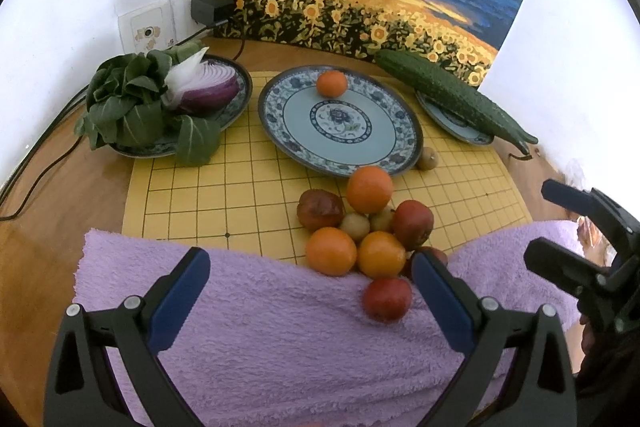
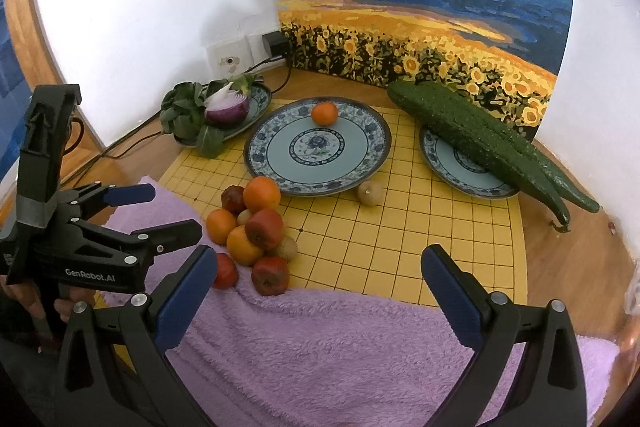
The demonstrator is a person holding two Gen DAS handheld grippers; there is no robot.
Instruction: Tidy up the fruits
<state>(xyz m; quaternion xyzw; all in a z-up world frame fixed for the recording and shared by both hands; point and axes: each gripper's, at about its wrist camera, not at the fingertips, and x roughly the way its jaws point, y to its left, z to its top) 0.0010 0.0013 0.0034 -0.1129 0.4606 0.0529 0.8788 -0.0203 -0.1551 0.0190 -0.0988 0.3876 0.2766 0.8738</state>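
A pile of oranges (image 1: 369, 189) (image 2: 262, 194), dark red fruits (image 1: 413, 223) (image 2: 264, 227) and small tan fruits (image 1: 355, 226) lies on the yellow grid mat just in front of a blue patterned plate (image 1: 396, 143) (image 2: 360, 163). One orange (image 1: 331, 83) (image 2: 324, 113) sits on that plate's far rim. A lone tan fruit (image 1: 427, 159) (image 2: 369, 193) lies by the plate's near edge. My left gripper (image 1: 310, 267) (image 2: 168, 211) is open and empty over the purple towel, just short of the pile. My right gripper (image 2: 320, 267) (image 1: 548, 223) is open and empty, to the right of the pile.
A purple towel (image 1: 280, 327) (image 2: 340, 347) covers the table's front edge. A plate at the left (image 1: 240, 95) holds greens and a halved red onion (image 1: 208, 87). A plate at the right (image 2: 448, 167) holds cucumbers (image 2: 480, 139). A painting, wall sockets and cables stand behind.
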